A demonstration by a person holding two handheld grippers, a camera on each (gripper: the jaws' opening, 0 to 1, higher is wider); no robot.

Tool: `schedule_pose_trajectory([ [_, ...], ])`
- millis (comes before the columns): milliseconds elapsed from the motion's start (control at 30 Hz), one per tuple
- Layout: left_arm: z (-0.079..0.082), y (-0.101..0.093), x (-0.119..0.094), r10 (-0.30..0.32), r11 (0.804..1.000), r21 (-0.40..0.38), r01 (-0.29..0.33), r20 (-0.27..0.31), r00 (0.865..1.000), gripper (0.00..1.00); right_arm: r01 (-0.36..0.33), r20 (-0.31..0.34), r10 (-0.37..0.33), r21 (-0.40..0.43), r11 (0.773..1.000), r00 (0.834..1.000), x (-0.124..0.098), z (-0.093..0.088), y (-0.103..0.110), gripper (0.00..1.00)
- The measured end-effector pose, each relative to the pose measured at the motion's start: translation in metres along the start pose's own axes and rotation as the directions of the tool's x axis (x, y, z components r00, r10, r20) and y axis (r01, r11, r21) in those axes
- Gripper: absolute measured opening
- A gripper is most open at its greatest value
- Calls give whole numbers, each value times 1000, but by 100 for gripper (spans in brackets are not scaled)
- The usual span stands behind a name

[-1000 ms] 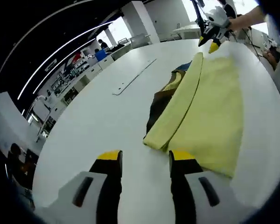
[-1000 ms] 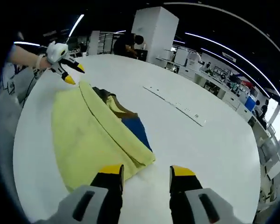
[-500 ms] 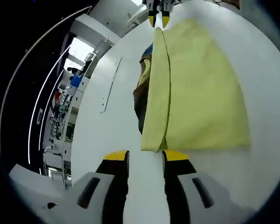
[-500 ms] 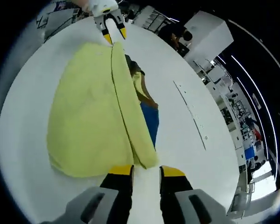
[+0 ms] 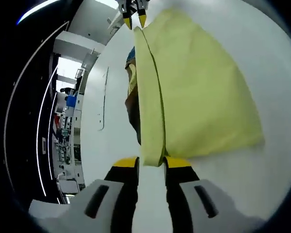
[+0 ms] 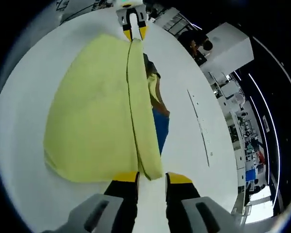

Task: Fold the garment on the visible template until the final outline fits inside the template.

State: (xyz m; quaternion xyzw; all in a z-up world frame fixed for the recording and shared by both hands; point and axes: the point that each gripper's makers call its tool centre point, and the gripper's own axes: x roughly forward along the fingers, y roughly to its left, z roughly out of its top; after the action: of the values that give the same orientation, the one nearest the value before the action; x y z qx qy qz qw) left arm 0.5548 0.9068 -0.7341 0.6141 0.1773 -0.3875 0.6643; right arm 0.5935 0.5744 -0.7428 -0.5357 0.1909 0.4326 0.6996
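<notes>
On the white table point(image 5: 116, 145), a yellow garment point(image 5: 203, 92) lies spread flat, with one long side folded over into a narrow band point(image 5: 148, 97) running the full length of the cloth. Under that band, along the garment's side toward the table's middle, darker fabric point(image 6: 161, 128) in blue, brown and black shows. A thin pale strip point(image 6: 200, 127) lies on the table well apart from the garment.

Left gripper point(image 5: 151, 164): fingers point(image 5: 127, 163) narrow, set on either side of one end of the folded band; whether they pinch the cloth cannot be told. Right gripper point(image 6: 151, 175): fingers point(image 6: 127, 177) narrow, straddling the band's opposite end; firm contact cannot be told. Each gripper appears in the other's view at the far end of the band.
</notes>
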Motion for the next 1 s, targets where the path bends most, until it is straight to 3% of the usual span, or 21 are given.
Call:
schedule_pose_trajectory([
  [200,-2,-1,-1,1,1000,26,-1,-9,1000,6,4,23,-3,-50,999,1000,0,7,0,14],
  [400,-2,-1,1,-7,1000,-1,7,-13,1000,0,4,-5,-4,-66,998,1000,4,-2,1,5],
  [533,-3,6,3,2,995,-100,-3,-5,1000,0,24,12,-24,-36,999,1000,1,2,-7,0],
  [633,-5,19,5,29,975,-220,-27,8,1000,0,56,27,-56,-1,998,998,-2,8,-18,0],
  [667,-7,23,6,26,944,-329,-21,10,1000,0,75,33,-76,34,997,997,-3,10,-25,0],
  [733,-8,33,7,43,901,-432,-27,26,999,0,70,43,-75,116,991,996,-2,14,-31,0],
  [767,-10,38,8,33,864,-503,-11,36,999,0,71,42,-78,141,987,996,-2,14,-33,0],
  [900,-19,51,13,51,676,-737,-7,37,998,0,88,50,-100,191,978,994,2,14,-47,0],
  [967,-22,54,17,60,636,-771,-9,38,998,0,78,46,-94,262,962,995,7,10,-48,0],
  [1000,-23,52,19,47,595,-804,0,36,998,0,70,46,-88,307,949,995,9,9,-47,0],
])
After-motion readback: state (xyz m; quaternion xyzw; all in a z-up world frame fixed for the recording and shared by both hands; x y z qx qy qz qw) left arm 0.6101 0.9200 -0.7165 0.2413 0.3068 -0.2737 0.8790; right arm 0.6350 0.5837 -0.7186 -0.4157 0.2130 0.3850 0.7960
